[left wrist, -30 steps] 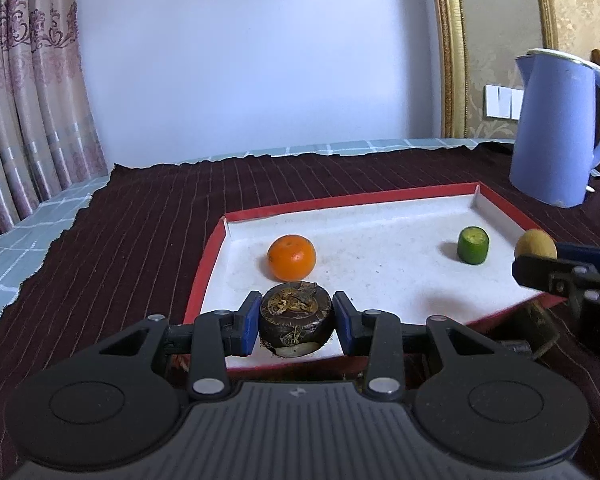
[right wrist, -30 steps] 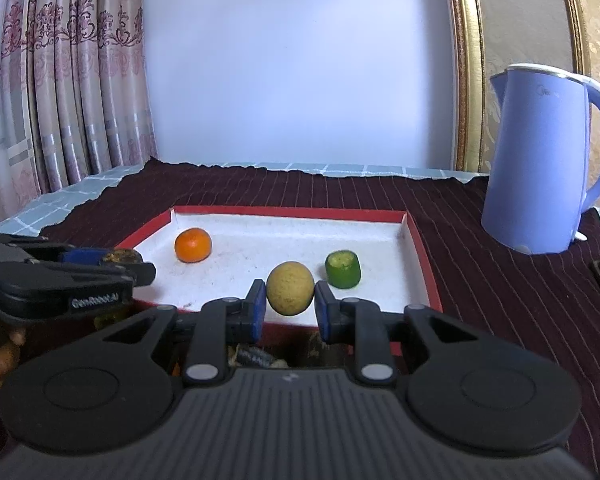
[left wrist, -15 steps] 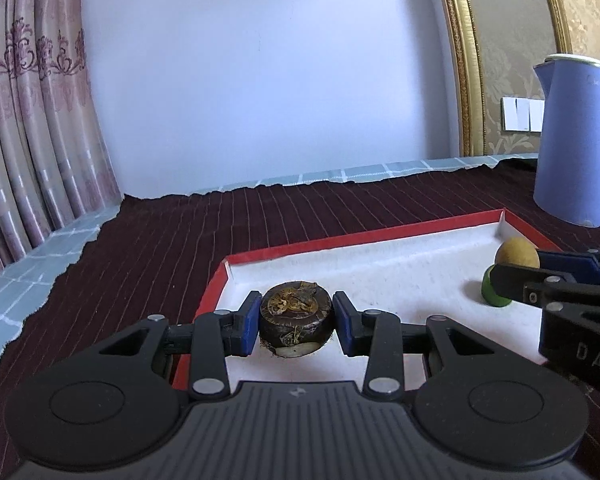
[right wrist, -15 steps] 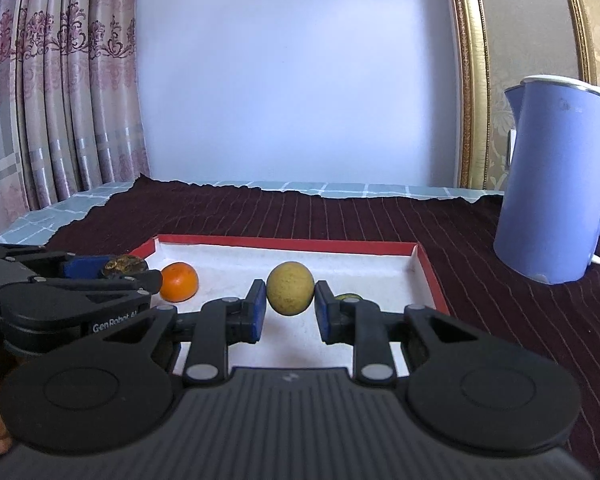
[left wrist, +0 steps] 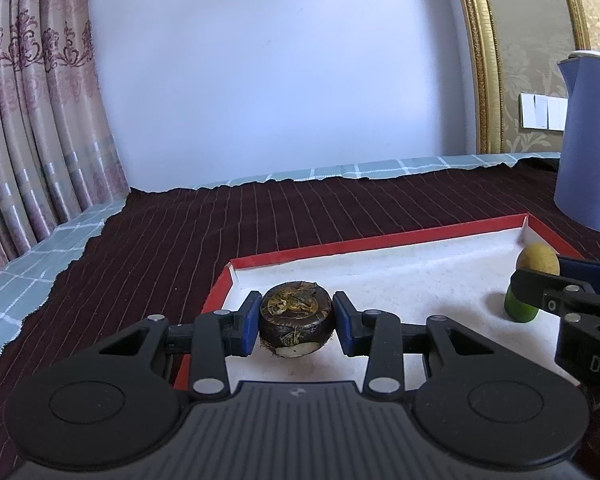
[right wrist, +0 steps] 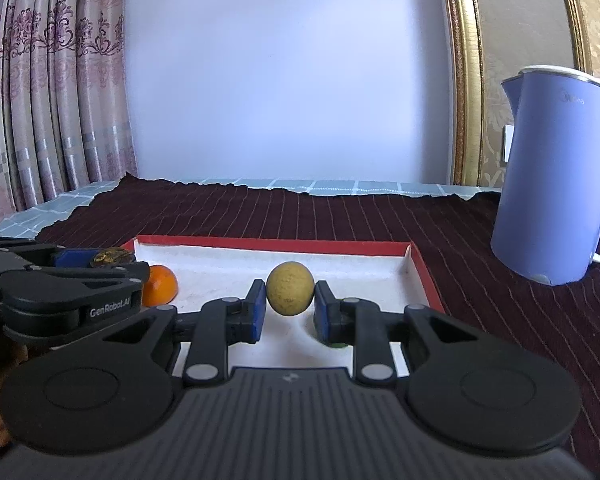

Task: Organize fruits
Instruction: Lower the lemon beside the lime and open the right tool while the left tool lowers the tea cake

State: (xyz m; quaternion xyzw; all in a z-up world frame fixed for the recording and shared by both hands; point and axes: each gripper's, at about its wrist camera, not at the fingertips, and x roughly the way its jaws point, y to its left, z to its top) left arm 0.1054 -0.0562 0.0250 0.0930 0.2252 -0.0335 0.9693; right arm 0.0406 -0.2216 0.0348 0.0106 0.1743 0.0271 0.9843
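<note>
Your left gripper (left wrist: 296,322) is clamped on a dark fruit (left wrist: 296,316), squat and round, with a rough brown skin, flaky golden patches on top and a pale spot underneath. It hangs over the near left corner of the tray (left wrist: 380,236). Your right gripper (right wrist: 288,312) pinches a yellow fruit (right wrist: 290,288), smooth, matte and nearly spherical, held above the tray's middle.

Two fruits already sit in the tray: a glossy orange (right wrist: 160,285) at the left and a green fruit (left wrist: 518,310) at the right, partly hidden behind your right gripper. So judging by this, half the sorting is done; both held fruits are yet to be set down and released.

The tray is shallow, with red walls and a white, grainy floor. It lies on a dark ribbed cloth (right wrist: 480,300), with a smooth blue kettle (right wrist: 556,208) well to its right.
</note>
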